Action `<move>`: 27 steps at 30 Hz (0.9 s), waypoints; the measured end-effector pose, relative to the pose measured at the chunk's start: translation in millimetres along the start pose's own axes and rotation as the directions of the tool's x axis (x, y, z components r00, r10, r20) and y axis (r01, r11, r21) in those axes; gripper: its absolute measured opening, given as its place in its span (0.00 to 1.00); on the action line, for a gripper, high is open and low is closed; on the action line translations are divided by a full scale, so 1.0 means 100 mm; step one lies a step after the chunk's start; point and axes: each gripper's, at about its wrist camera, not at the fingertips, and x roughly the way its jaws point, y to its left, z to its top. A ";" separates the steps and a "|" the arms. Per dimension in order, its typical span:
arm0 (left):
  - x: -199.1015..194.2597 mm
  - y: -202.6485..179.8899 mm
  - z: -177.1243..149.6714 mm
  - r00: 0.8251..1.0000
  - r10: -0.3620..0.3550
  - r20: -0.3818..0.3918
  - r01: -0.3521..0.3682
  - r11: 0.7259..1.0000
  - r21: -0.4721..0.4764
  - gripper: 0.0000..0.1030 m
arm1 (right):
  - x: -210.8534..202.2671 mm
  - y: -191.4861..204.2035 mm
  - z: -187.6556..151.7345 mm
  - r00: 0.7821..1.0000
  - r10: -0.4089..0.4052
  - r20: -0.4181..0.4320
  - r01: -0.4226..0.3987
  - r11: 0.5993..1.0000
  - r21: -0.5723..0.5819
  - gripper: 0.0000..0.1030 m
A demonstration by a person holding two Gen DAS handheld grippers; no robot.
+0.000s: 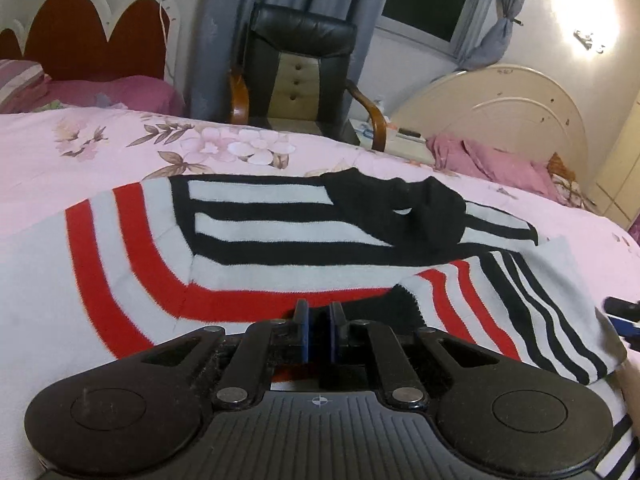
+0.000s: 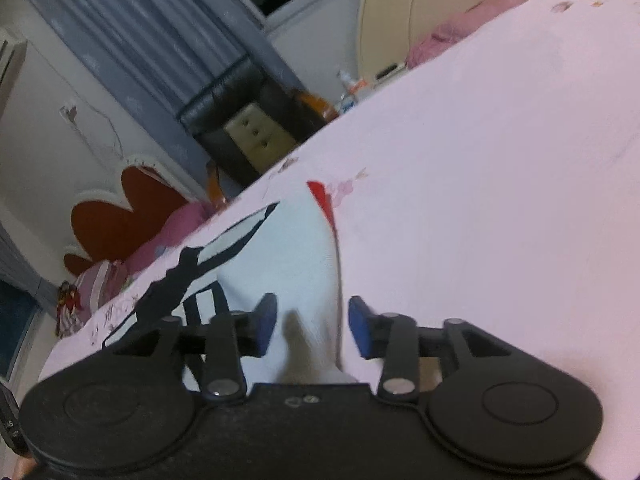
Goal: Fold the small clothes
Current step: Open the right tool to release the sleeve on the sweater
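A small striped sweater (image 1: 248, 248), pale grey with red and black bands and a black collar (image 1: 404, 208), lies on the pink floral bedspread (image 1: 120, 148). My left gripper (image 1: 319, 320) is shut on the sweater's near edge, its blue pads pinching the cloth. In the right wrist view my right gripper (image 2: 312, 324) is open, its blue pads either side of the sweater's pale edge (image 2: 296, 264), which lies between the jaws. The right gripper's tip also shows at the left wrist view's right edge (image 1: 622, 316).
A black leather armchair (image 1: 296, 68) with wooden arms stands behind the bed. A nightstand (image 1: 404, 140) with small items and a second bed with a cream headboard (image 1: 500, 116) are at the right. A red headboard (image 1: 92, 40) is at the left.
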 end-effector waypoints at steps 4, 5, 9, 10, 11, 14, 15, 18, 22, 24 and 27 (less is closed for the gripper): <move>0.04 -0.01 -0.02 0.999 0.040 0.004 -0.040 0.999 0.027 0.03 | 0.14 0.02 -0.07 0.999 -0.028 -0.028 0.025 0.996 -0.085 0.11; 0.06 -0.02 -0.02 0.999 0.047 0.009 -0.048 0.998 0.035 0.03 | 0.12 0.01 -0.09 0.999 -0.046 -0.010 0.045 0.995 -0.090 0.10; 0.09 -0.07 0.02 0.998 0.063 0.015 -0.064 0.995 0.073 0.03 | 0.10 -0.02 -0.14 0.998 -0.060 0.003 0.060 0.996 -0.062 0.11; 0.06 -0.05 0.04 0.998 0.053 0.019 -0.054 0.997 0.058 0.03 | 0.08 0.00 -0.11 0.999 -0.051 -0.002 0.051 0.996 -0.069 0.17; 0.01 -0.02 0.05 0.998 0.045 0.040 -0.047 0.998 0.043 0.03 | 0.04 0.02 -0.05 0.999 -0.032 0.018 0.034 0.996 -0.078 0.26; -0.06 0.01 0.08 0.997 0.044 0.071 -0.045 0.999 0.018 0.03 | 0.01 -0.02 0.17 0.997 0.014 0.079 -0.007 0.996 -0.086 0.44; -0.06 0.01 0.09 0.997 0.031 0.071 -0.031 0.999 0.007 0.03 | 0.07 -0.05 0.26 0.997 0.030 0.072 -0.026 0.997 -0.068 0.44; 0.03 -0.06 0.08 0.998 0.052 0.046 -0.053 0.998 0.031 0.04 | 0.33 -0.07 0.47 0.997 0.052 0.049 -0.048 0.997 -0.062 0.42; 0.13 -0.14 0.00 0.996 0.078 0.042 -0.080 0.996 0.049 0.03 | 0.62 -0.06 0.59 0.998 0.068 -0.011 -0.068 0.996 -0.060 0.37; 0.15 -0.17 0.01 0.993 0.108 0.045 -0.111 0.992 0.055 0.01 | 0.68 -0.04 0.57 0.999 0.034 -0.027 -0.037 0.993 -0.108 0.16; 0.20 -0.19 -0.01 0.983 0.169 0.071 -0.174 0.982 0.071 0.01 | 0.57 -0.03 0.52 1.000 0.005 0.025 -0.001 0.987 -0.164 0.09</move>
